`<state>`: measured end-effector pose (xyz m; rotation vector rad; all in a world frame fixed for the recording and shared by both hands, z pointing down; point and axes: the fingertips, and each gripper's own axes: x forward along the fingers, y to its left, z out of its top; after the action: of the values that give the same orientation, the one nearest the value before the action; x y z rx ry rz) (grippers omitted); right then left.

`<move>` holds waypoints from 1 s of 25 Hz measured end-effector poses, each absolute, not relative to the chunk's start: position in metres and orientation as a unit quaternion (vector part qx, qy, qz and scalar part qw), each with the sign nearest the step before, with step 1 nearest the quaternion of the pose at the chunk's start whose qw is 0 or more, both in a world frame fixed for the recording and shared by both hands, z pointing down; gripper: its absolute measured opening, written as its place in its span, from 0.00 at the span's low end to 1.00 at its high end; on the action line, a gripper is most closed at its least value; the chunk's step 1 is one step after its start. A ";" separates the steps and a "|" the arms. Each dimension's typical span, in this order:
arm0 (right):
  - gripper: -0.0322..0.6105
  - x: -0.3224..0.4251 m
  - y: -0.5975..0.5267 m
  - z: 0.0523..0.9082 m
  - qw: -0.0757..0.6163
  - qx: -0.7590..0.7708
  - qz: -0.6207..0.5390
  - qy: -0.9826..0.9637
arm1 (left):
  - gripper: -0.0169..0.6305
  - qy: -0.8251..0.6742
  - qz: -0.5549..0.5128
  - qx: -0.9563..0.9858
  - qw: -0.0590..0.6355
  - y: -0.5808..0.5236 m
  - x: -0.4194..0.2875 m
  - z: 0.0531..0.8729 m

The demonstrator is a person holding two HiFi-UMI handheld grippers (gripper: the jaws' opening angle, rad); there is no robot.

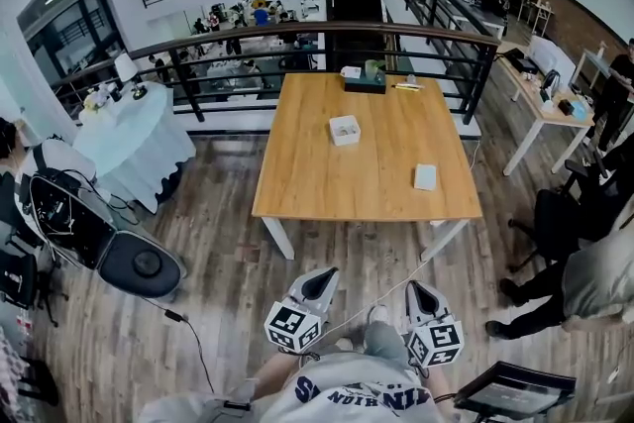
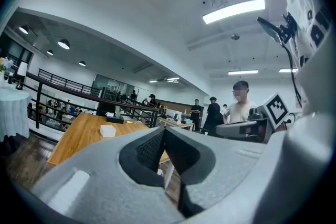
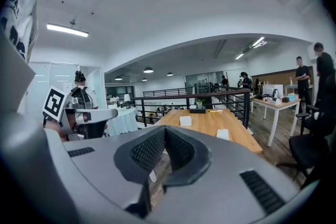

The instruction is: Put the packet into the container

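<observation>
A small white open container (image 1: 344,130) stands near the middle of the wooden table (image 1: 327,183). A flat white packet (image 1: 425,176) lies nearer the table's front right. Both grippers hang low in the head view, well short of the table's near edge. My left gripper (image 1: 322,275) and my right gripper (image 1: 420,287) point at the table, each with its jaws together and nothing between them. The left gripper view shows my left gripper (image 2: 164,131) shut, with the container (image 2: 107,131) far off. From my shut right gripper (image 3: 165,130) I see the container (image 3: 185,120) and the packet (image 3: 223,134) ahead.
A dark box (image 1: 365,82) and a white cup (image 1: 351,71) sit at the table's far edge, by a black railing (image 1: 297,40). A round white-clothed table (image 1: 134,139) stands left, black bags (image 1: 69,218) nearer. A desk (image 1: 540,99), a black chair and people are at the right.
</observation>
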<state>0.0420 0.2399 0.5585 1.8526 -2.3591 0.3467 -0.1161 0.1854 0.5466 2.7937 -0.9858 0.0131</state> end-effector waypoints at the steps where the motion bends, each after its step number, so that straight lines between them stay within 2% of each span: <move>1: 0.06 0.044 0.237 0.558 0.060 0.612 0.114 -0.780 | 0.02 -0.332 0.005 0.939 0.088 0.184 -0.115 0.546; 25: 0.06 0.108 0.107 0.548 0.036 0.596 0.102 -0.796 | 0.02 -0.371 0.004 0.926 0.067 0.078 -0.070 0.530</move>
<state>0.1077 0.1072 0.5482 1.8290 -2.4441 0.3127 -0.0700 0.0777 0.5298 2.7915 -1.1194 0.0124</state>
